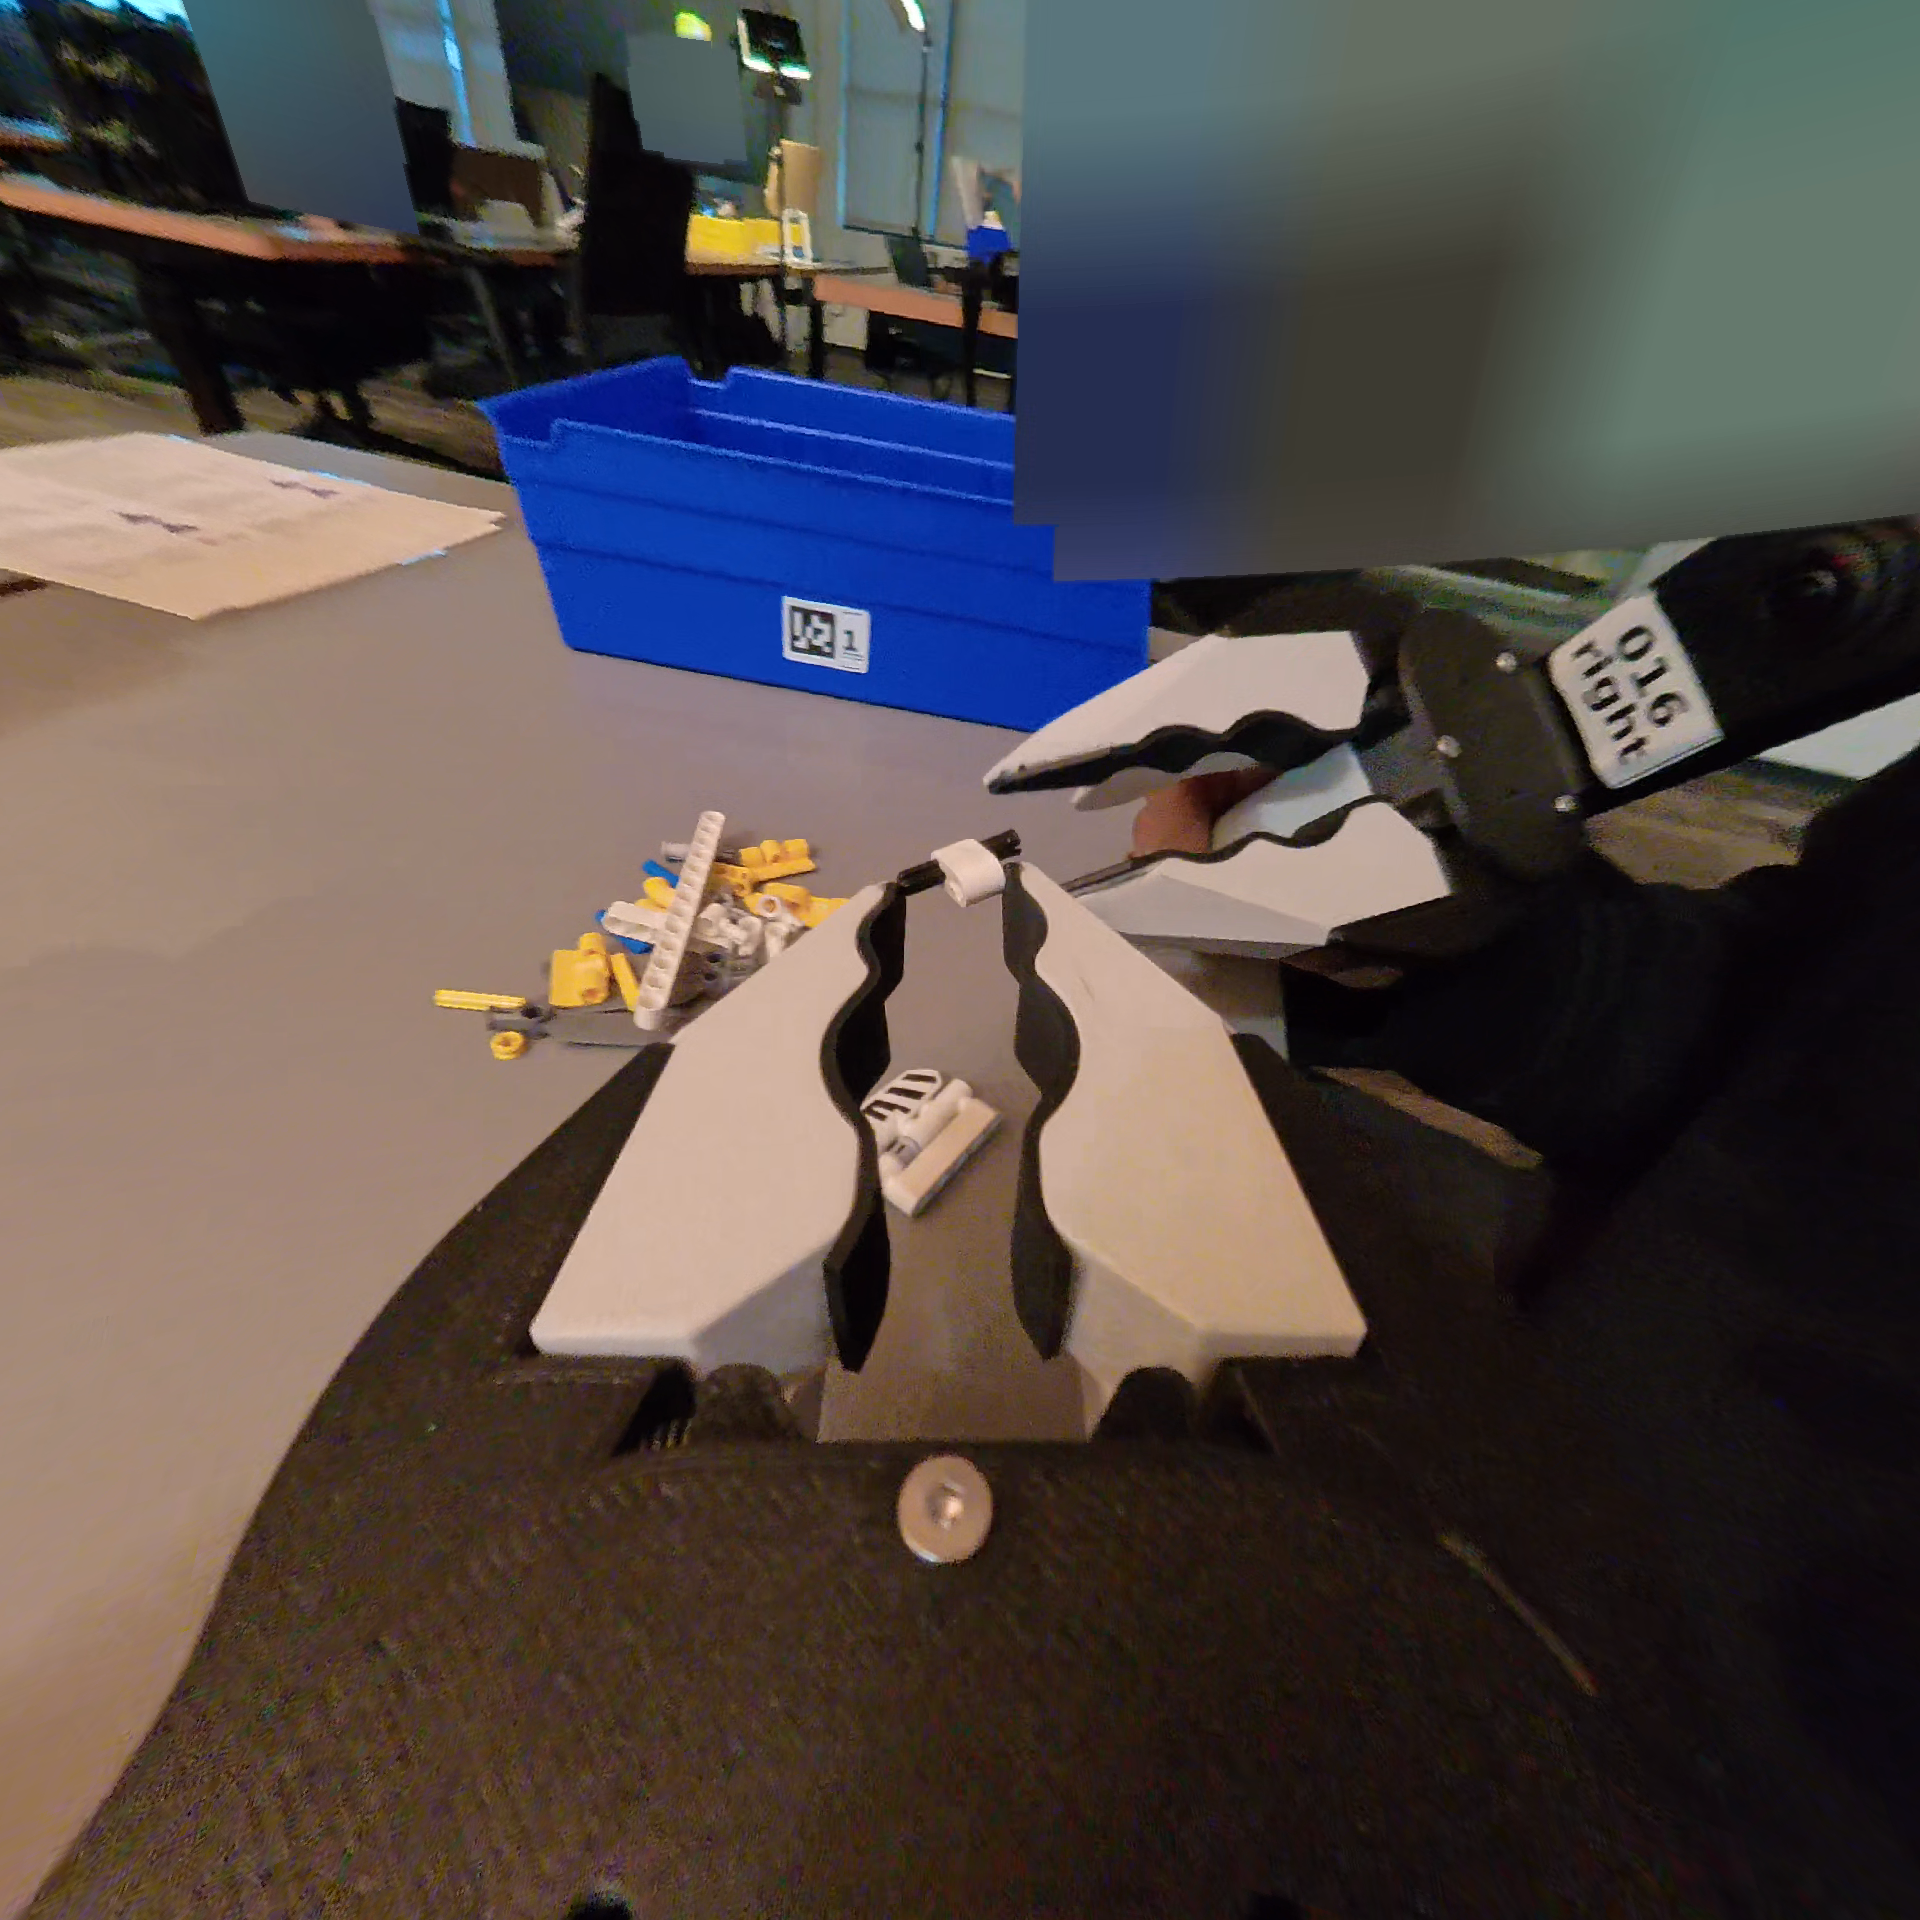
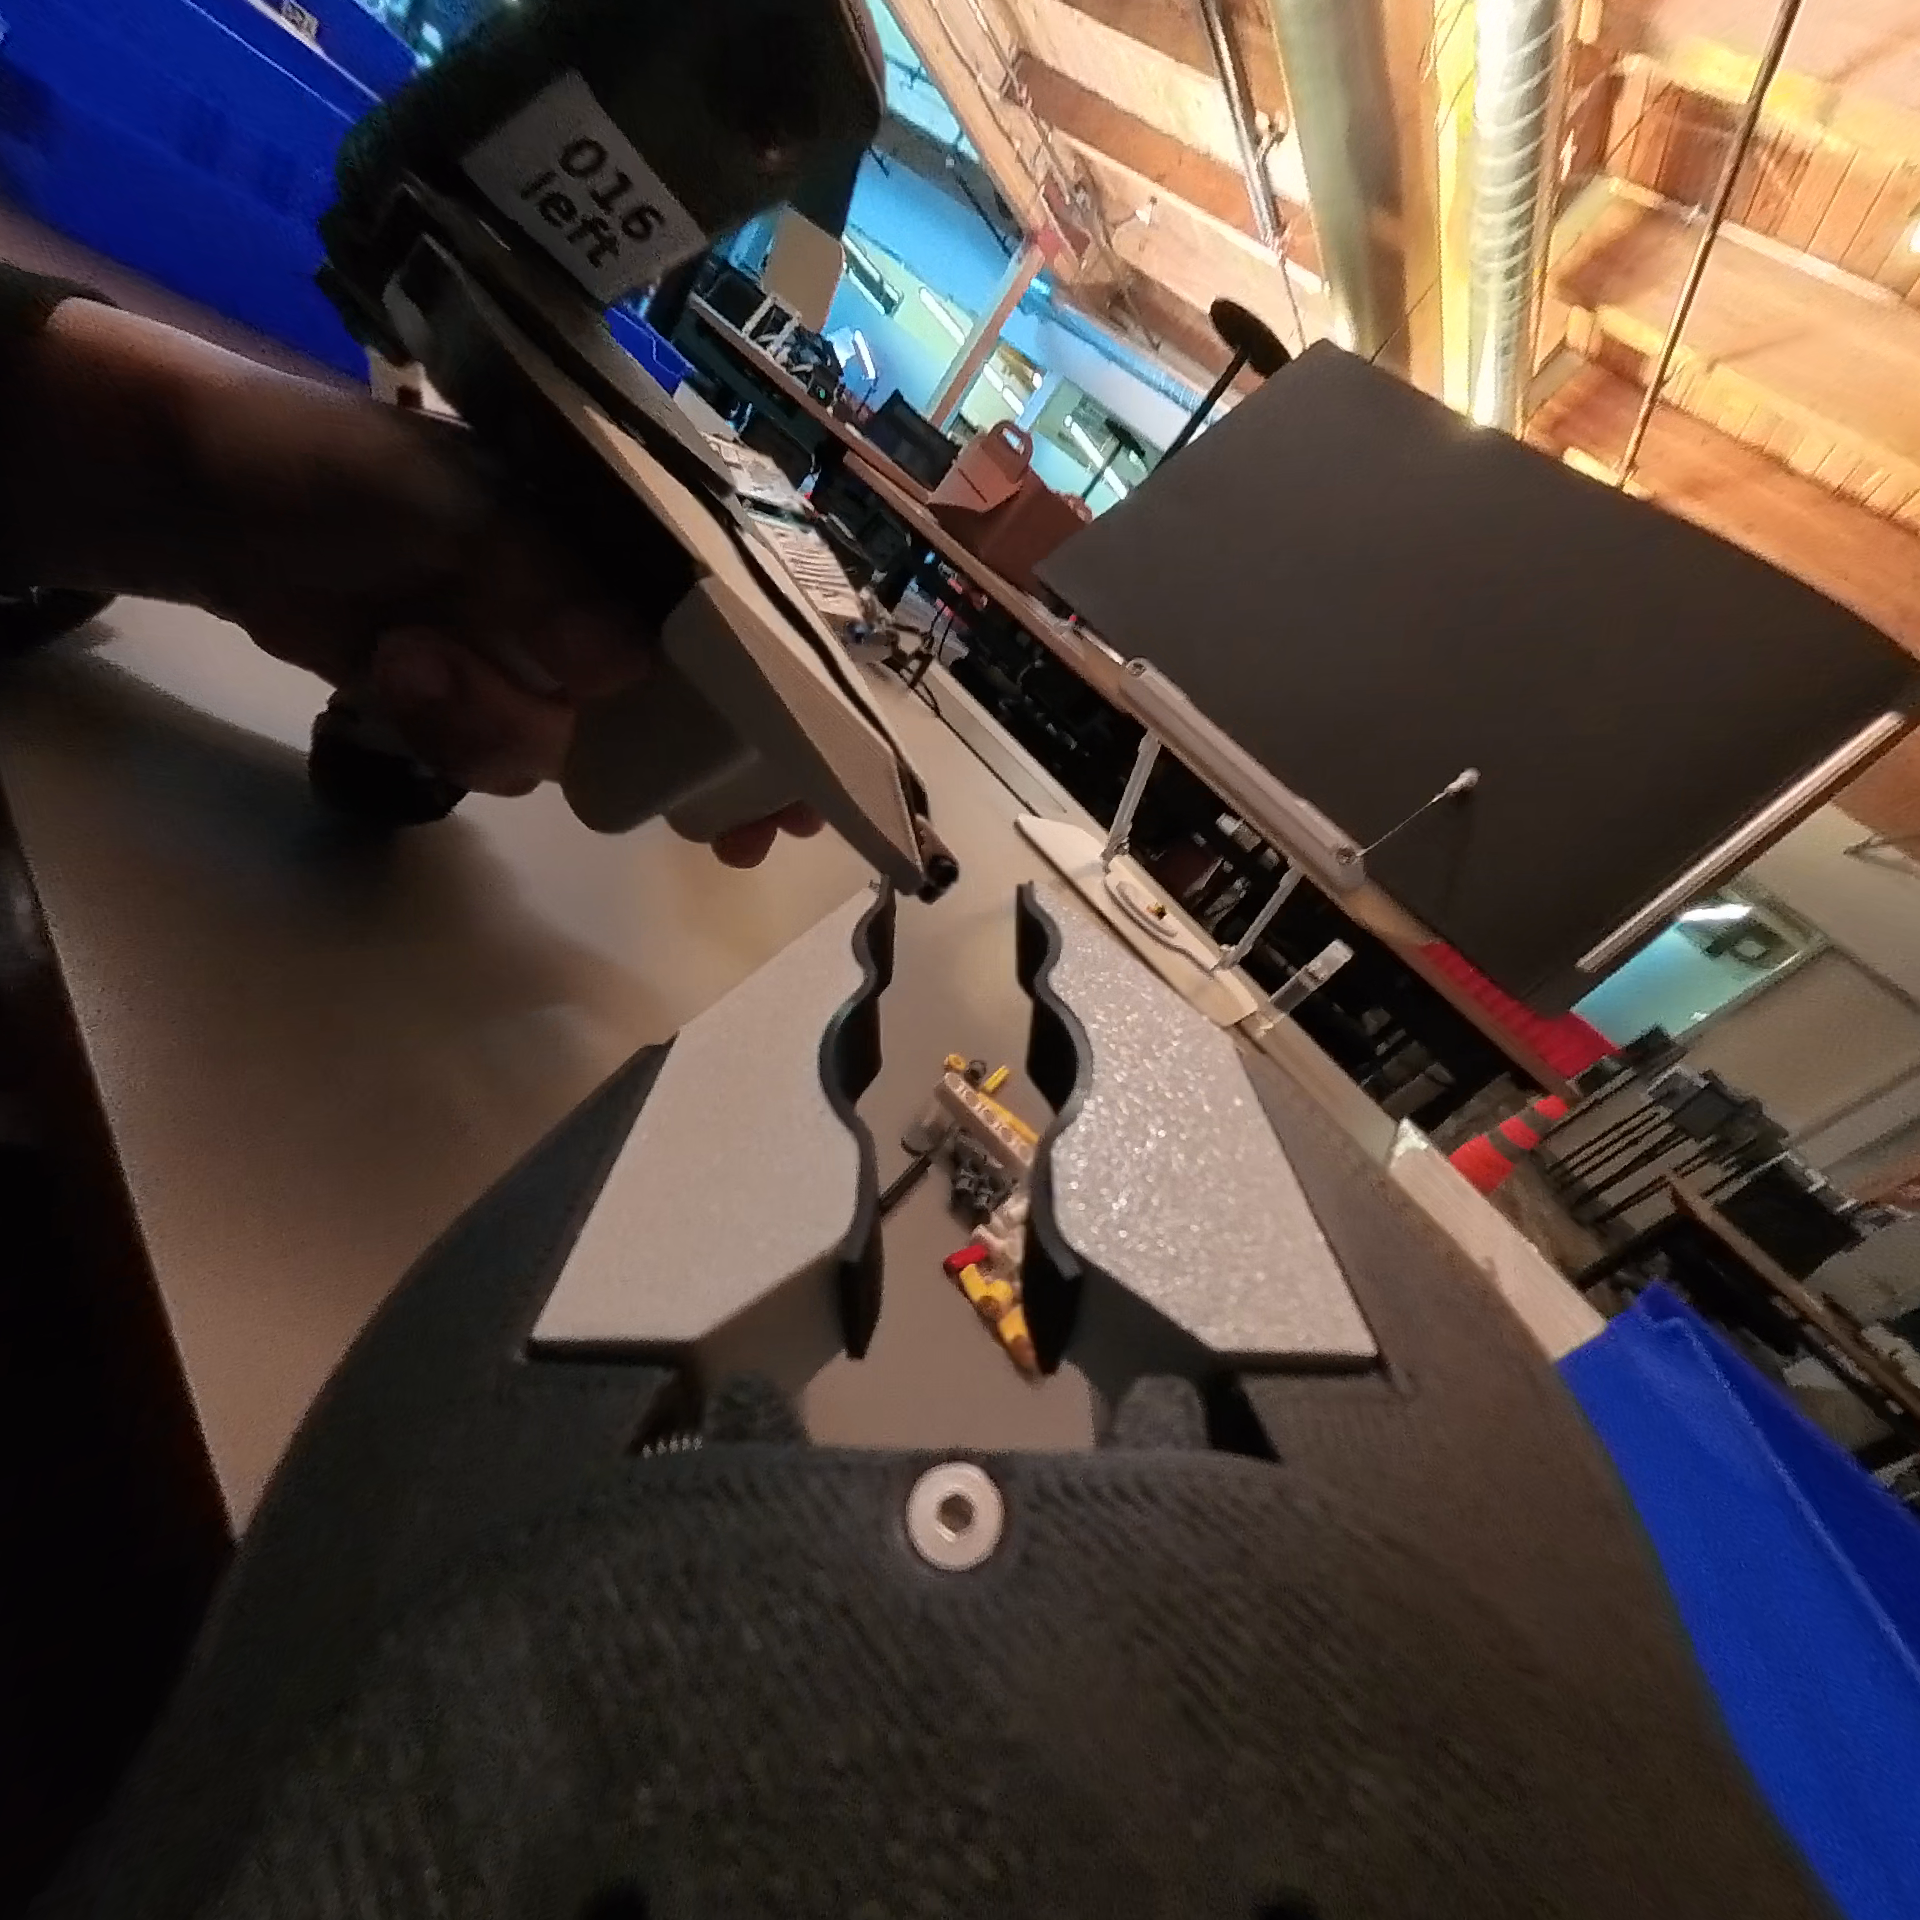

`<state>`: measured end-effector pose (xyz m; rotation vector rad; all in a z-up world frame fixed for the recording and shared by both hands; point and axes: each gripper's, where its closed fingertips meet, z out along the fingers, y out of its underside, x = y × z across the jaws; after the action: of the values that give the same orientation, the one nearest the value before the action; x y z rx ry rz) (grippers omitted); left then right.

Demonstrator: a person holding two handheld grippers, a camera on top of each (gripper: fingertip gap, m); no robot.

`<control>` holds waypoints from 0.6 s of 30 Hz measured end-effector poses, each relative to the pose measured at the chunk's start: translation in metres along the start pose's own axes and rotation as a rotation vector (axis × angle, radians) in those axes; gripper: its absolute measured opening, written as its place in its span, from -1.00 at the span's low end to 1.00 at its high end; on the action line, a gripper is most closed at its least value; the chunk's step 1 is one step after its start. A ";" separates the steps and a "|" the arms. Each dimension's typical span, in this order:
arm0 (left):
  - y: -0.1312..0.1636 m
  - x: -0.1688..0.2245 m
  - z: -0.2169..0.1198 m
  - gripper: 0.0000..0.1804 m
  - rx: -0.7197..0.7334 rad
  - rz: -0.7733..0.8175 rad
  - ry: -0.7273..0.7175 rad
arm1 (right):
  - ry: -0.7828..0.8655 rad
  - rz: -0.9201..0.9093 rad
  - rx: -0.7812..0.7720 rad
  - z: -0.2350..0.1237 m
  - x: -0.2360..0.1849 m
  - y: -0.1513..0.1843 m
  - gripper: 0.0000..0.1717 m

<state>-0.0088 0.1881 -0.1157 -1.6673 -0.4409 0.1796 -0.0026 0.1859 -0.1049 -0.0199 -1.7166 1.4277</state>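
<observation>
My left gripper is shut on a short black axle that carries a small white connector; the axle spans the two fingertips above the grey table. My right gripper hovers just right of it, tilted, open and empty. In the right wrist view my right gripper is open with only table between its pads, and the left gripper's tip with the axle's black end sits just beyond my left finger. A pile of yellow, white and grey building pieces lies left of the left gripper.
A blue bin stands behind the pile, and another blue bin edge shows at lower right. A small white striped piece lies on the table under the left fingers. Paper sheets lie far left. The pile also shows in the right wrist view. Left and right tips are no more than a few centimetres apart.
</observation>
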 end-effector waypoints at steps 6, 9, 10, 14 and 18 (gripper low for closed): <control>-0.004 0.020 -0.008 -0.83 0.047 -0.143 0.209 | -0.020 -0.057 0.208 -0.014 -0.008 -0.019 -1.00; -0.004 0.026 -0.011 -0.83 0.060 -0.227 0.291 | -0.102 0.124 0.290 -0.024 -0.002 -0.030 -1.00; -0.004 0.028 -0.011 -0.83 0.061 -0.238 0.307 | -0.128 0.190 0.338 -0.029 0.002 -0.035 -1.00; -0.006 0.036 -0.012 -0.83 0.066 -0.278 0.378 | -0.216 0.368 0.435 -0.040 0.008 -0.045 -0.96; -0.006 0.046 -0.014 -0.82 0.066 -0.317 0.456 | -0.292 0.361 0.393 -0.034 -0.007 -0.047 -0.89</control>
<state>0.0368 0.1932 -0.1014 -1.4936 -0.3400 -0.4094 0.0455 0.1934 -0.0730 0.1027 -1.6874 2.1064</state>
